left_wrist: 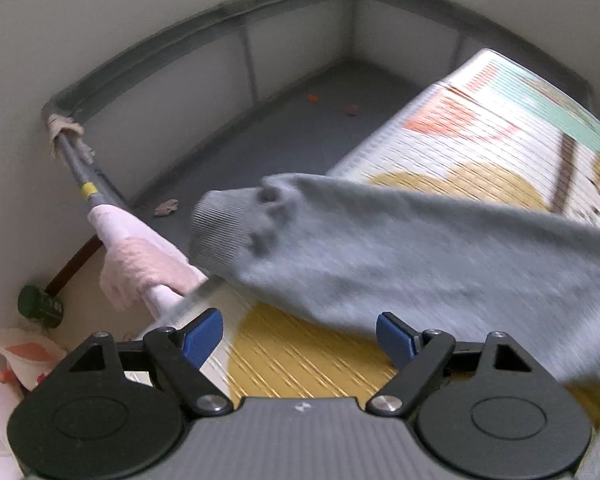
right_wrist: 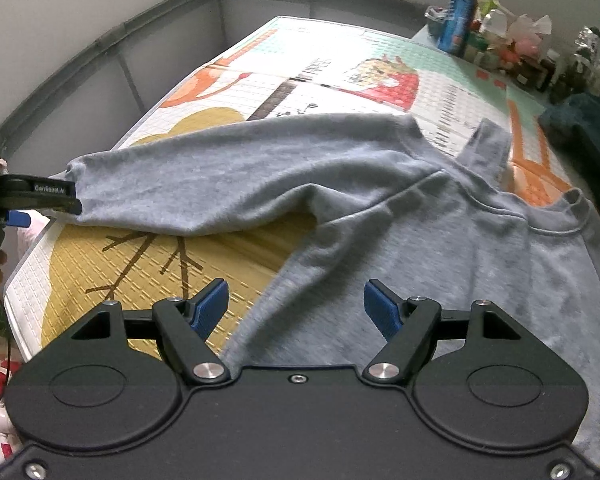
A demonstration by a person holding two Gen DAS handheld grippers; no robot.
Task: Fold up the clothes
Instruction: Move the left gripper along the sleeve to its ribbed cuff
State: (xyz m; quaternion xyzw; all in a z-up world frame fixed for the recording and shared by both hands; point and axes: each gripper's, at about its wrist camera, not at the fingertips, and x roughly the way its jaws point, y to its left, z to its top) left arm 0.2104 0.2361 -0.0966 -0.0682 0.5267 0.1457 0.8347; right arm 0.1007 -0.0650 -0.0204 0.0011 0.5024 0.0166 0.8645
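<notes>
1. Left wrist view, far left: green bottle [left_wrist: 40,306] on the floor by the wall; grey pole [left_wrist: 88,184] wrapped in pink cloth [left_wrist: 140,268] runs diagonally from upper left toward centre.
2. Left gripper [left_wrist: 299,338], bottom centre: jaws wide apart, nothing between the blue pads; it hangs over the yellow patch of the mat [left_wrist: 460,136].
3. Sweater [left_wrist: 400,256] sleeve crosses that frame from centre to right edge, cuff pointing left, blurred.
4. Right wrist view, left edge: the left gripper's black finger sits at the cuff; contact can't be told.
5. Right gripper [right_wrist: 296,310], bottom centre: jaws wide apart, empty, above the sweater's [right_wrist: 380,208] lower body.
6. Sweater lies spread on the mat [right_wrist: 320,64], centre to right, collar at right.
7. Upper right: clutter [right_wrist: 500,40] along the mat's far edge.
</notes>
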